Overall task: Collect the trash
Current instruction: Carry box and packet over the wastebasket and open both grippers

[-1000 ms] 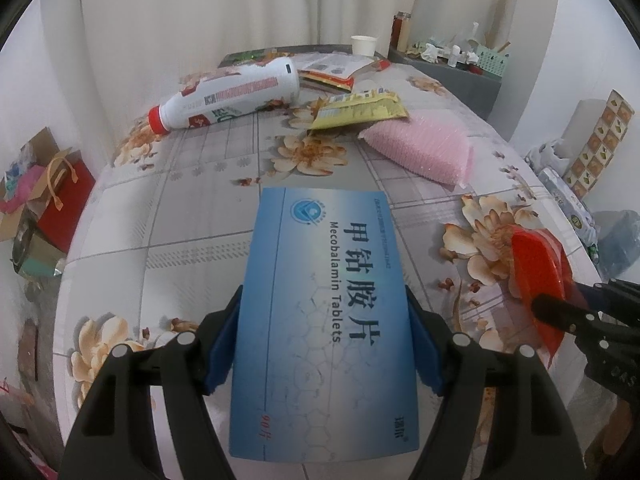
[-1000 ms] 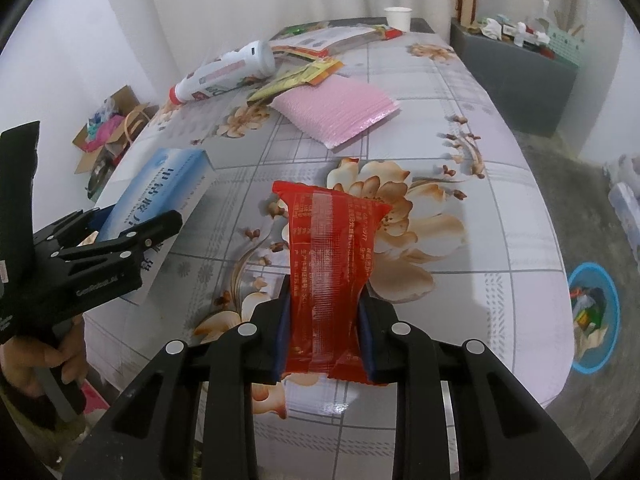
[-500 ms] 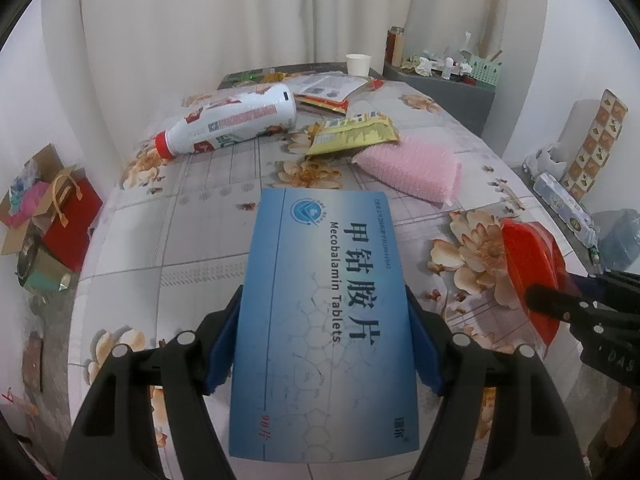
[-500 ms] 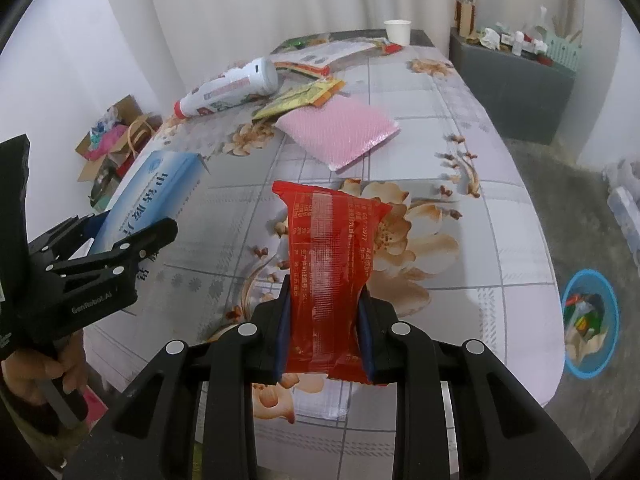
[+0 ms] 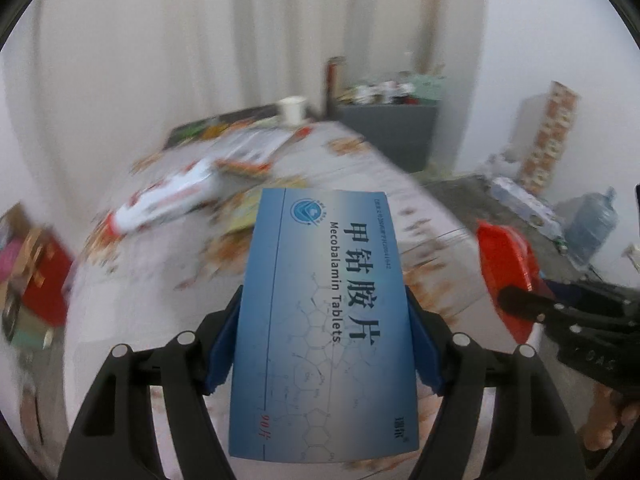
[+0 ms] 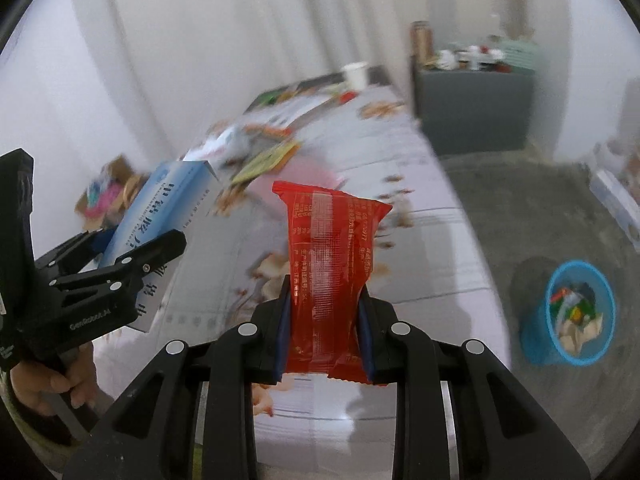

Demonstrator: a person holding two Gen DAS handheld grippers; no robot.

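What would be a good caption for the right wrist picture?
Right gripper clamps a red snack wrapper above the flowered table, blue trash bin waiting on the floor.

- box (image 5: 324, 328): blue printed card, smooth with a soft sheen
- wrapper (image 6: 326, 276): red plastic film, glossy and creased; a clear tape strip down its face
- left gripper (image 5: 324, 344): matt black plastic arms; blue pads (image 5: 222, 344); silver metal rivets
- right gripper (image 6: 325, 322): the same matt black plastic; dark blue pads (image 6: 283, 332)
- tablecloth (image 6: 416, 248): smooth, slightly shiny, flower print
- bin (image 6: 538, 332): blue plastic; crumpled paper inside
- curtain (image 5: 248, 40): pale matt cloth in folds
- cup (image 6: 356, 74): white paper
- floor (image 6: 520, 208): grey, rough, matt
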